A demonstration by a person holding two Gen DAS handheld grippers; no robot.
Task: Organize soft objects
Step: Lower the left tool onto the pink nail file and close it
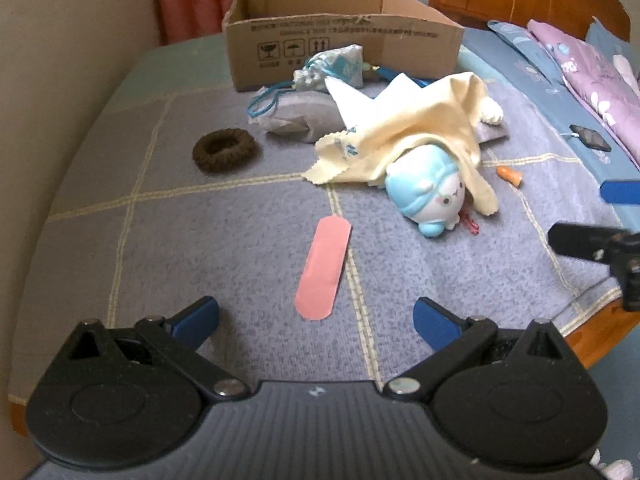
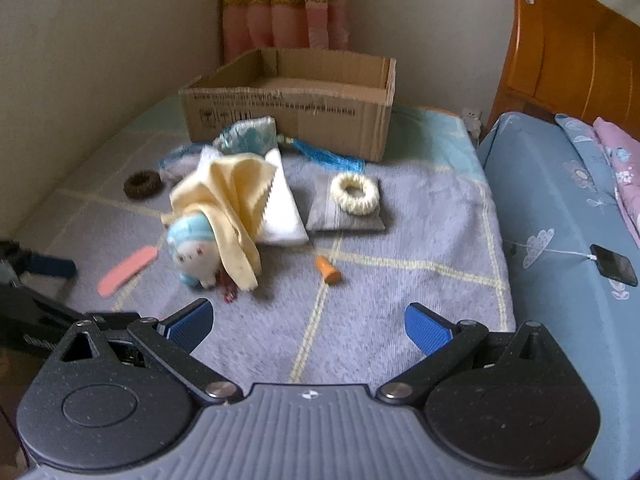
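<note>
Cardboard marks the far end of your workspace: an open cardboard box (image 2: 294, 110) sits at the back of the bed (image 2: 400, 300), on its grey-blue checked cover. Your left hand-held gripper (image 1: 316, 314) hangs over the near part of the cover with its blue pads spread wide and nothing between them; the pink strip (image 1: 323, 268) lies flat just ahead of it. Your right hand-held gripper (image 2: 308, 322) is likewise spread open and empty, above bare cover.

The soft things lie scattered between you and the box. A blue-and-white plush toy (image 2: 192, 254) rests on its side, half covered by a pale yellow cloth (image 2: 228, 200) draped over it and over a white pouch (image 2: 282, 208). To the right of that, a cream scrunchie (image 2: 355, 193) sits on top of a grey folded cloth (image 2: 344, 220). A brown scrunchie (image 1: 224, 150) lies apart on the left. A patterned drawstring bag (image 1: 332, 66) with a blue tassel leans right against the front of the box. A small orange piece (image 2: 328, 270) lies alone on the cover, nearer your right gripper. On the blue bedding to the right rests a dark phone (image 2: 614, 266).
</note>
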